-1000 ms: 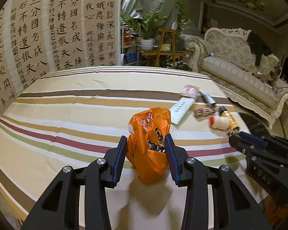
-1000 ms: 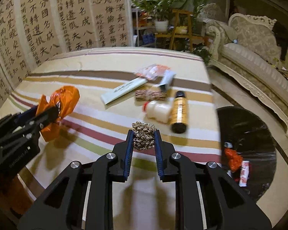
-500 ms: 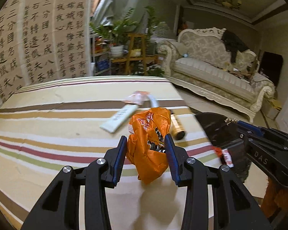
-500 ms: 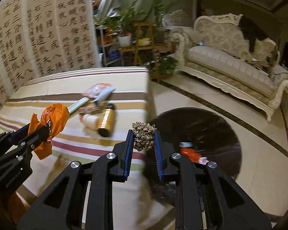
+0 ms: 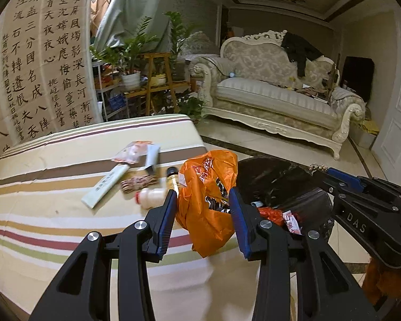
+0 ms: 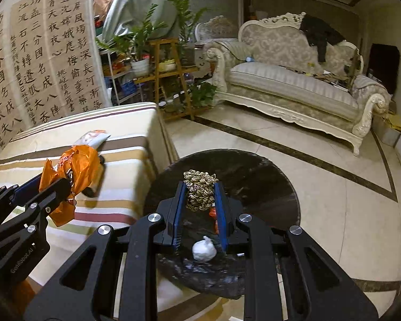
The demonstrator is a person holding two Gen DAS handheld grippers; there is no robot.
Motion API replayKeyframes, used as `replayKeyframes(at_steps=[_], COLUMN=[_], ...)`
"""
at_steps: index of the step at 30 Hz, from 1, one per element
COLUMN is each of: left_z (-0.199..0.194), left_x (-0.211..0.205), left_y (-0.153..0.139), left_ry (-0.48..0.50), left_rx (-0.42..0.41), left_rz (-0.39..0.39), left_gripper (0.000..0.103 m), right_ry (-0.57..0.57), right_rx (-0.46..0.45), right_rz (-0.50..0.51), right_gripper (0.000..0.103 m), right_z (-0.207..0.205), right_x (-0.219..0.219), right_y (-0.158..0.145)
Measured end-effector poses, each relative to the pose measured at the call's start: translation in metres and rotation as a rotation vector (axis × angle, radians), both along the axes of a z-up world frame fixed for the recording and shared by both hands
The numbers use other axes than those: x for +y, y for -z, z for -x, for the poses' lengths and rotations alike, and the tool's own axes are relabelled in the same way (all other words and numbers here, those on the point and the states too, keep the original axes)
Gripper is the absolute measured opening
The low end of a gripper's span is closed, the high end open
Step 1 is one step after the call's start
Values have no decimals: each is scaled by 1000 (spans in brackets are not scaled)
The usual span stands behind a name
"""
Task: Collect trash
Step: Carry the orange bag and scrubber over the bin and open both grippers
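Left tool point(image 5: 203, 208) clenched on crumpled orange bag point(image 5: 205, 203) at the counter point(image 5: 40, 214) edge, right tool point(image 6: 199, 198) clamped on brassy wad point(image 6: 199, 192) above the black-lined bin point(image 6: 254, 176): risk of early release dropping the bag short onto floor.

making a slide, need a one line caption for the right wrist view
Right tongs grip a brown tangled wad above the black trash bag, beside the striped table.

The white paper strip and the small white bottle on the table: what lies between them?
In the left wrist view, a brown braided bundle lies between the paper strip and the white bottle.
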State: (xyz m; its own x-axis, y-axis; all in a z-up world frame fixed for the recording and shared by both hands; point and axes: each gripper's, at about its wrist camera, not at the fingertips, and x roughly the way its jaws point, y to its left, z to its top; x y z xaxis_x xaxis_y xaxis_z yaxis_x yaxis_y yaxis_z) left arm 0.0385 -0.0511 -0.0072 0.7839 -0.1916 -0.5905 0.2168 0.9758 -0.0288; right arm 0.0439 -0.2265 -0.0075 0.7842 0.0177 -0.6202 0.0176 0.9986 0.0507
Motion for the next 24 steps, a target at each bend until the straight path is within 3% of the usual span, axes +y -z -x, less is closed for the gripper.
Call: replayKeyframes(at_steps=[24], left_z=[-49], left_x=[-62], left_y=[23], left_ry=[23], left_rx=[49], left_rz=[-80], left_gripper=[41], right_ry=[71], right_rx=[47], right_rz=[-29], right_gripper=[22], right_z=[-41], right_x=[-42], right_y=[25])
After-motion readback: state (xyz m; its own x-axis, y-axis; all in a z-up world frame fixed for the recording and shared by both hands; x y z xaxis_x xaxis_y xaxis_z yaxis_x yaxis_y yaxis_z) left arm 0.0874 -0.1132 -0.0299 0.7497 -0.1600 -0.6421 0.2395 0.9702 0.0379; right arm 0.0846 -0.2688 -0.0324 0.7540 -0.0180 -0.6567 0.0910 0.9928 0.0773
